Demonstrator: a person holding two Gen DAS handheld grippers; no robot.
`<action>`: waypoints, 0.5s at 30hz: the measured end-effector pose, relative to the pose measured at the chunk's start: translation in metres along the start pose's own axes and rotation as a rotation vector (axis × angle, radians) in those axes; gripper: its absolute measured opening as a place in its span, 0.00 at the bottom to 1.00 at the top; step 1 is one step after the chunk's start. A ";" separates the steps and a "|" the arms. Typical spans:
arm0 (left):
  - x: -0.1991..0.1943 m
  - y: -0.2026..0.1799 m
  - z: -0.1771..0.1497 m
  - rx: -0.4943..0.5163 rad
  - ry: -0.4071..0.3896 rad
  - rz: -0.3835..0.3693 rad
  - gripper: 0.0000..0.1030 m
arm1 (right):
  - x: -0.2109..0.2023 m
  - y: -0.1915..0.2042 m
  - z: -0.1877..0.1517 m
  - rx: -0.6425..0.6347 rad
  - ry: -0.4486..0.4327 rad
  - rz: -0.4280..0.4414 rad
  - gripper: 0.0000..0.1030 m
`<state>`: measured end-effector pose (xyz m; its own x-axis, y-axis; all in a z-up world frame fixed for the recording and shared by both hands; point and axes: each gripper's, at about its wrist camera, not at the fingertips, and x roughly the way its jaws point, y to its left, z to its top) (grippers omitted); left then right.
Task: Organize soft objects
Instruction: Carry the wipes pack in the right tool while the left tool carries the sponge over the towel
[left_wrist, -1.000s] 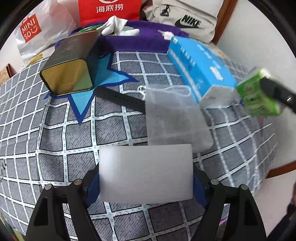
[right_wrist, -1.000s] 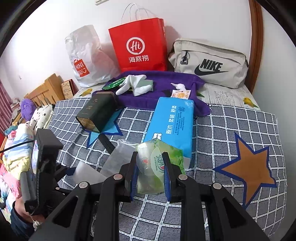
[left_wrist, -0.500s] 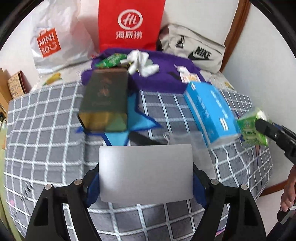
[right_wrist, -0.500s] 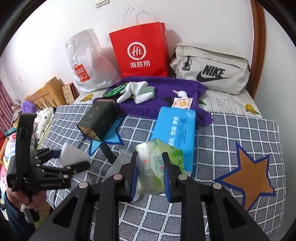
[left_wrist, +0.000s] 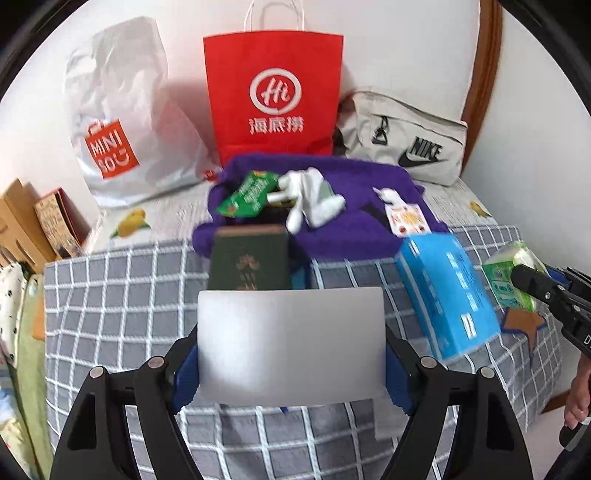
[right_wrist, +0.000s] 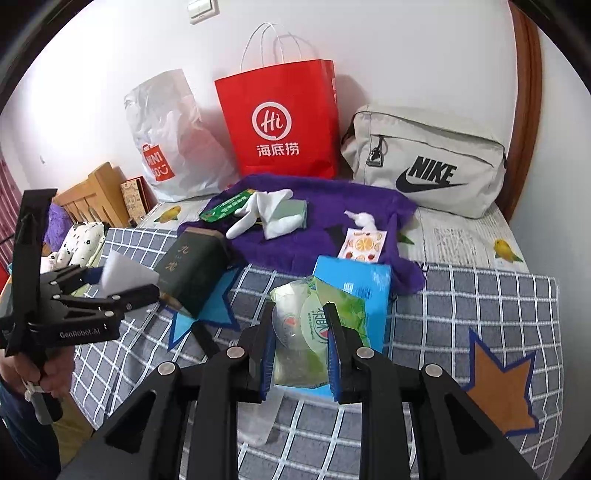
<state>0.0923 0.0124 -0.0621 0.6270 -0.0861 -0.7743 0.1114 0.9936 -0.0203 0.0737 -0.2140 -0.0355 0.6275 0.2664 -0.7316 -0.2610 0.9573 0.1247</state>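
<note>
My left gripper (left_wrist: 291, 356) is shut on a flat white foam block (left_wrist: 291, 343) that spans its wide-set jaws, held above the checked bedspread (left_wrist: 110, 314). The right wrist view shows the same left gripper (right_wrist: 125, 282) at the far left with the block (right_wrist: 125, 271) in it. My right gripper (right_wrist: 299, 317) is shut on a green tissue packet (right_wrist: 314, 325), lifted over a blue tissue pack (right_wrist: 356, 282). The left wrist view has that green packet (left_wrist: 506, 277) at its right edge, beside the blue pack (left_wrist: 447, 295).
A dark green tin (left_wrist: 251, 262) lies by a purple towel (left_wrist: 351, 229) carrying white gloves (left_wrist: 310, 199) and small packets. Against the wall stand a red paper bag (left_wrist: 273, 96), a white plastic bag (left_wrist: 122, 122) and a grey Nike bag (left_wrist: 406, 144). A translucent pouch (right_wrist: 266, 417) lies under my right gripper.
My left gripper has risen and tipped upward with the white block, so the wall and bags have come into its view. My right gripper drifted a little with the green packet.
</note>
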 end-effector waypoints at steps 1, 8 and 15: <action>0.001 0.001 0.005 0.004 -0.006 0.012 0.77 | 0.003 -0.002 0.004 0.004 -0.002 -0.001 0.23; 0.014 0.005 0.035 0.019 -0.033 0.071 0.77 | 0.024 -0.016 0.030 0.028 -0.008 -0.018 0.23; 0.029 0.009 0.061 0.014 -0.049 0.075 0.77 | 0.043 -0.027 0.054 0.048 -0.019 -0.031 0.23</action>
<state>0.1590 0.0148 -0.0462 0.6705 -0.0155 -0.7417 0.0737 0.9962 0.0459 0.1476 -0.2218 -0.0344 0.6484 0.2386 -0.7229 -0.2061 0.9692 0.1350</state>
